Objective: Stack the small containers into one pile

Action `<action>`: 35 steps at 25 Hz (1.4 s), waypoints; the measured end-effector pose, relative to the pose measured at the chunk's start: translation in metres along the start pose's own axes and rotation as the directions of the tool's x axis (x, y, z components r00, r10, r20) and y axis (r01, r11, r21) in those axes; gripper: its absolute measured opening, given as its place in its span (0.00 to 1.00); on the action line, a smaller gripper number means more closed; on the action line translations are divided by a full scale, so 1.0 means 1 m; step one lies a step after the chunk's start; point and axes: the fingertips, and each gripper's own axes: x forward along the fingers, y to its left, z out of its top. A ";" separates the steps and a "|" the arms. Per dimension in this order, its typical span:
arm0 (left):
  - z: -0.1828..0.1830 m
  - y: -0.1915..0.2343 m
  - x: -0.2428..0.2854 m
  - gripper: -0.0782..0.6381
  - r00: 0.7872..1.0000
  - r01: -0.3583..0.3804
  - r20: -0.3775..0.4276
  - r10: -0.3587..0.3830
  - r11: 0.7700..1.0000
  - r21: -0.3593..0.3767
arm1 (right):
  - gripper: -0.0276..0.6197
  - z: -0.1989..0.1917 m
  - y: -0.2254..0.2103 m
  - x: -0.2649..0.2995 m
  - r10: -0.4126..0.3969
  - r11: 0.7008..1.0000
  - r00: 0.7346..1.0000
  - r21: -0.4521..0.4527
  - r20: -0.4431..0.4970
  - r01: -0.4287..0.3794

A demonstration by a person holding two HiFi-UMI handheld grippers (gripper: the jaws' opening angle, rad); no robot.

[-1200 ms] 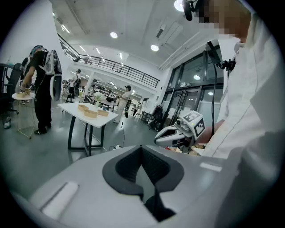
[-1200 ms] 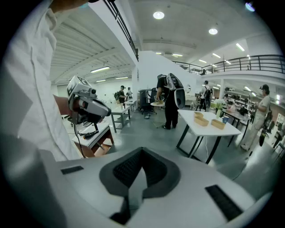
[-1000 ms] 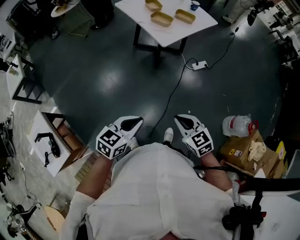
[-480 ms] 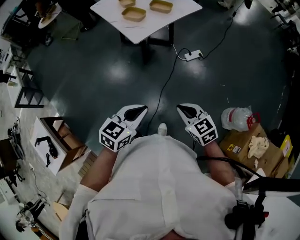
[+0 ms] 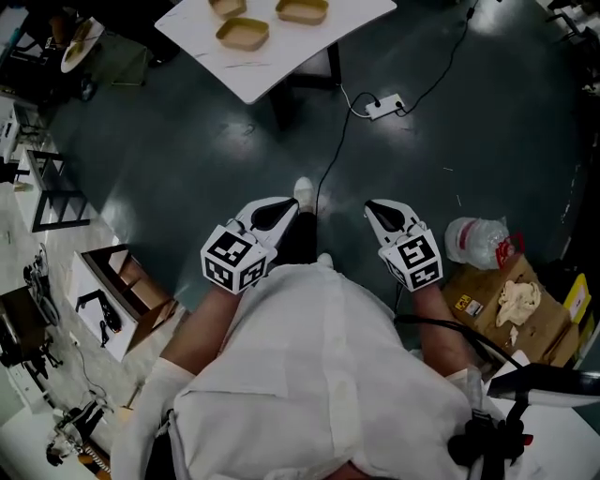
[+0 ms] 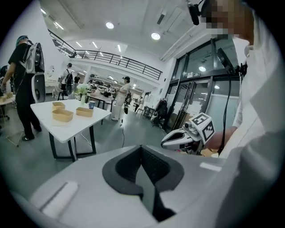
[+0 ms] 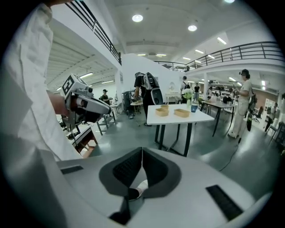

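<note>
Three tan small containers lie apart on a white table (image 5: 272,56) far ahead of me: one (image 5: 242,34) near its middle, one (image 5: 302,10) to the right, one (image 5: 228,6) at the frame's top edge. The left gripper view shows them (image 6: 62,115) as well, and the right gripper view shows two (image 7: 161,111). My left gripper (image 5: 281,204) and right gripper (image 5: 384,208) are held low in front of my body, over the floor, well short of the table. Both are shut with nothing between the fingers.
A power strip (image 5: 384,105) and its cable lie on the dark floor between me and the table. A cardboard box (image 5: 497,300) and a plastic bag (image 5: 473,246) sit at my right, a low shelf (image 5: 122,281) at my left. People stand beyond the table (image 6: 22,80).
I have stepped towards the table: it has slid left and up in the head view, and a shoe now shows ahead. Both grippers stay shut at the same height.
</note>
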 end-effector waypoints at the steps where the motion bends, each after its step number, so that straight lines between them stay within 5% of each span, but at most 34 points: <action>1: 0.006 0.011 0.010 0.12 1.000 0.005 0.006 -0.005 1.000 -0.004 | 0.05 0.002 -0.009 0.007 -0.007 1.000 1.000 0.007 -0.009 0.007; 11: 0.111 0.138 0.093 0.12 0.997 0.058 0.055 -0.057 0.998 -0.003 | 0.05 0.103 -0.130 0.082 -0.072 0.997 0.996 -0.043 -0.052 0.070; 19: 0.133 0.213 0.103 0.12 0.998 0.005 0.067 -0.001 0.998 -0.063 | 0.05 0.155 -0.181 0.155 -0.023 0.994 0.996 -0.111 -0.083 0.014; 28: 0.151 0.277 0.117 0.12 0.981 -0.154 0.094 0.170 0.976 -0.156 | 0.05 0.207 -0.268 0.247 0.079 0.976 0.994 -0.197 -0.081 -0.094; 35: 0.202 0.322 0.147 0.12 0.922 -0.335 0.119 0.368 0.914 -0.229 | 0.05 0.243 -0.357 0.328 0.238 0.934 0.963 -0.240 -0.128 -0.263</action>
